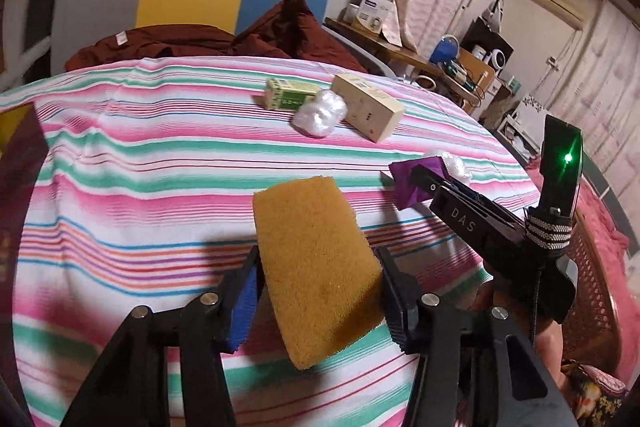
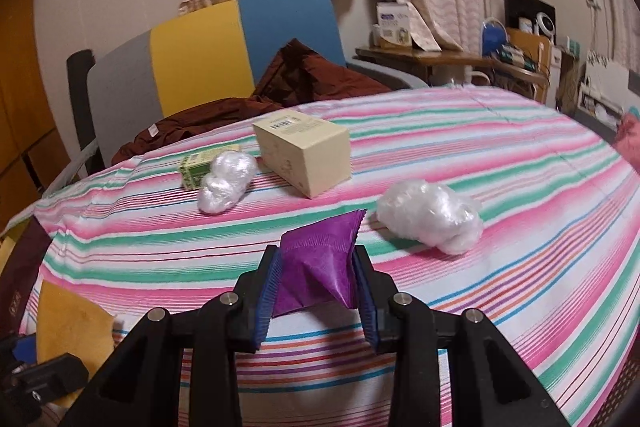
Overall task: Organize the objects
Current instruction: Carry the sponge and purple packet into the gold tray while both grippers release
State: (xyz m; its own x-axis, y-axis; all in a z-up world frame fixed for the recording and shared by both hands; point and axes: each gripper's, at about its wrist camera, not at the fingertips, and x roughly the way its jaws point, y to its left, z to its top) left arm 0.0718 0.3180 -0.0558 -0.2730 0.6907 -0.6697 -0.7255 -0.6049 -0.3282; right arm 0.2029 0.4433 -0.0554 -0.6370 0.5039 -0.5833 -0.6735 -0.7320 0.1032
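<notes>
The left gripper [image 1: 318, 301] is clamped on a yellow sponge [image 1: 316, 267]; the right gripper [image 2: 316, 291] pinches a purple sachet [image 2: 320, 271]. Only the right wrist view fully shows the plastic wad [image 2: 430, 221] just ahead-right of it on the striped counter [image 2: 520, 187].

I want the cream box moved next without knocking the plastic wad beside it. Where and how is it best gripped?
Grip the cream box across its two long side faces, near the end facing the camera, coming from above. It lies flat on the striped cloth, and its far-left corner sits close to the plastic wad, so the near end likely leaves the jaws more room.
</notes>
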